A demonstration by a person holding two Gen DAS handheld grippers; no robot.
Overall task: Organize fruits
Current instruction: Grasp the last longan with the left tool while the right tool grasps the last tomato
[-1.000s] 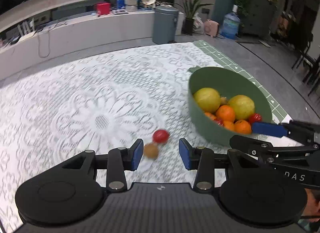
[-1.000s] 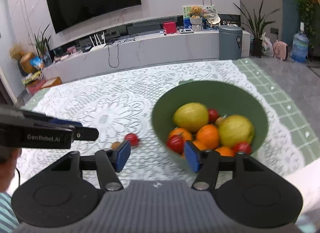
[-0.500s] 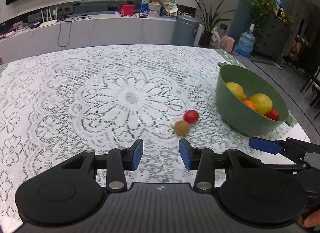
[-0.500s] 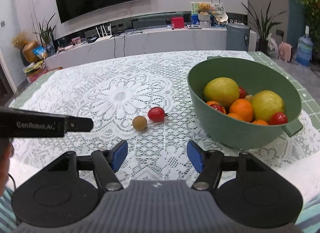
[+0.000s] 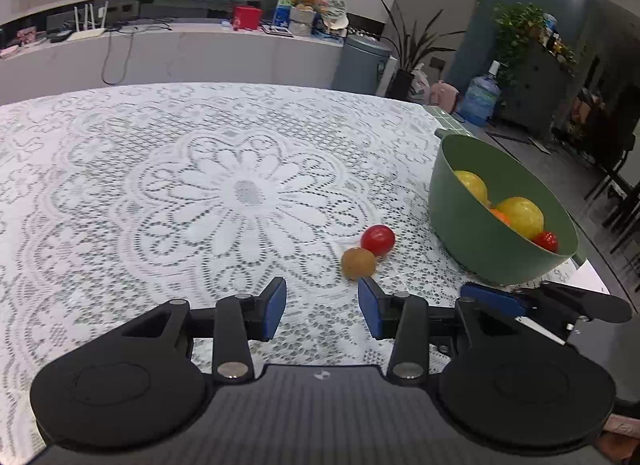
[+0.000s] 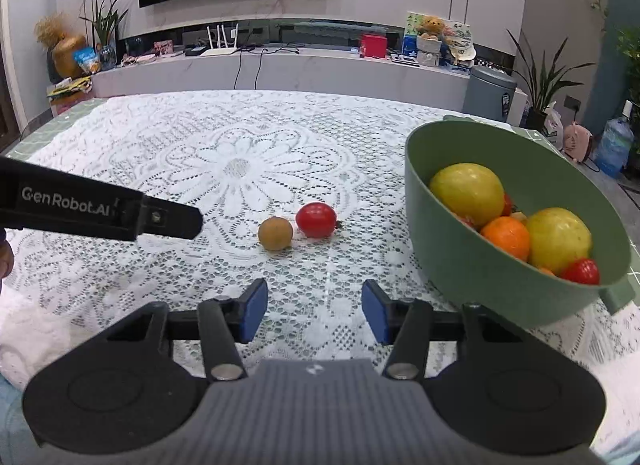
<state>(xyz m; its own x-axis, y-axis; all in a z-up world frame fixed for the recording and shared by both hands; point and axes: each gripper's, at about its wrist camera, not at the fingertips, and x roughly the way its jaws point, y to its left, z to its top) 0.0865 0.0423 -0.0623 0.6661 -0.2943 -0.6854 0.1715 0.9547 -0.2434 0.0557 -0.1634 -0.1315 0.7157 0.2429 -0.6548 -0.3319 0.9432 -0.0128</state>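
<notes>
While right gripper (image 6: 314, 311) closing empty, both grippers lower, bowl (image 6: 480, 281) sidelong.

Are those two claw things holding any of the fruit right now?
No. The left gripper is empty and open; the right gripper is closing on nothing. The cherry tomato lies on the table.

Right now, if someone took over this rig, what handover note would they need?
Left gripper: jaws apart, empty, just short of the brown fruit.
Right gripper: jaws closing, nothing between them.
Brown fruit and red tomato lie side by side on the lace tablecloth, left of the green bowl.
Done: the bowl holds yellow, orange and red fruit.
Left: these two.
</notes>
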